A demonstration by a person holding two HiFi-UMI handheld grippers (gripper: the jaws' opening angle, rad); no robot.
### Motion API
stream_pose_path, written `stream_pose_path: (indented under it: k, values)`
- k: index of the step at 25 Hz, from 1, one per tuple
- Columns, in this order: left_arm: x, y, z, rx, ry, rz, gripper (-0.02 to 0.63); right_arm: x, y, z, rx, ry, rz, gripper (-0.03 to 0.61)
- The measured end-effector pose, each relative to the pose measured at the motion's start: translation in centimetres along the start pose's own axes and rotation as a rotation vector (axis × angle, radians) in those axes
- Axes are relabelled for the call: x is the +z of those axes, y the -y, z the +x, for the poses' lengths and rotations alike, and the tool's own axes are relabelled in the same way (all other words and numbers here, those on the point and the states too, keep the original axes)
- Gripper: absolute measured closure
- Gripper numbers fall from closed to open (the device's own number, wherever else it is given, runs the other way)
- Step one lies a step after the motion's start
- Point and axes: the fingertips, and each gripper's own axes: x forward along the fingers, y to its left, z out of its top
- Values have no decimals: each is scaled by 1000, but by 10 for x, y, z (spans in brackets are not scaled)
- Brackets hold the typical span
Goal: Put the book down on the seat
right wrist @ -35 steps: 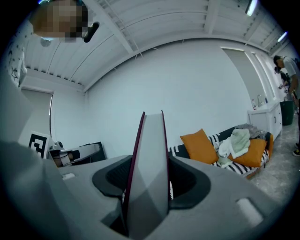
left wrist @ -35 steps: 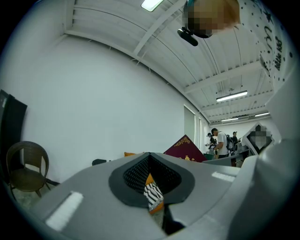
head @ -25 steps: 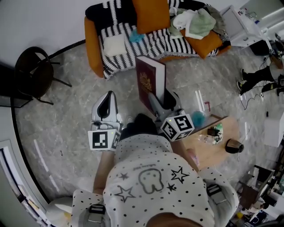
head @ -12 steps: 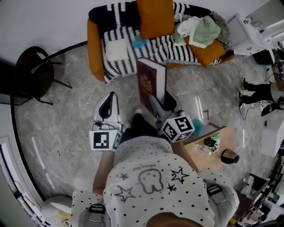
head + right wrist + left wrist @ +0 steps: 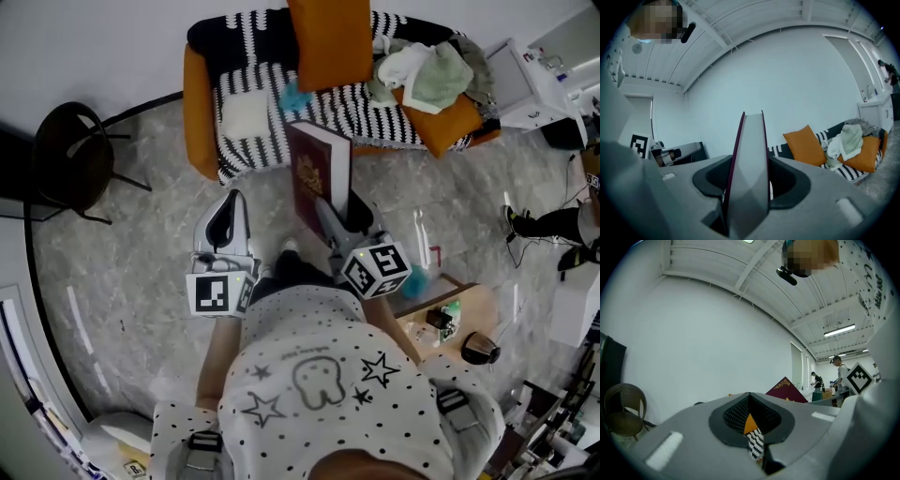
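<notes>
R tongs clamped on the lower end of the maroon book; in the right gripper view the page edge stands straight up between the jaws, so the grip is across the book's thickness, covers to either side; L tongs closed on nothing, only a thin slit between the jaws w/ a sliver of the sofa showing through; they hang just beside the R pair, on the person's left, apart from the book

Book is off any surface, held in the air in front of the person, long axis running out from the tongs and up toward the sofa; from the head view its far edge overlaps the front edge of the striped seat, but I can't tell if it's over the seat yet or short of it

What the next move turns on, as I judge it: seat lies straight ahead of the R tongs, past the book's far end; bare striped stretch sits betw the white pad and the heap of clothes, below the orange cushion; book is on end, so it'd need carrying fwd and tipping onto a cover; R hand does it, L not needed
</notes>
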Motion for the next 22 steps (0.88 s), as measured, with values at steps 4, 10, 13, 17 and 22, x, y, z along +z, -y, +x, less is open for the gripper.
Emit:
stream_pose_path:
  k: [4, 10, 13, 17, 22]
  values:
    - [-2, 1, 14, 23, 8, 3, 612, 3, 16, 11, 17, -4, -5, 354]
    - [-12, 6, 19, 31, -17, -14, 612, 3, 28, 15, 14, -9, 8, 354]
    - [-13, 7, 28, 24, -23, -17, 612, 4, 35, 18, 8, -15, 11, 356]
    - [-11, 2, 44, 19, -18, -17, 612, 10, 41, 29, 1, -13, 15, 354]
    - [-5, -15, 64, 18, -18, -20, 612, 17, 45, 51, -5, -25, 16, 354]
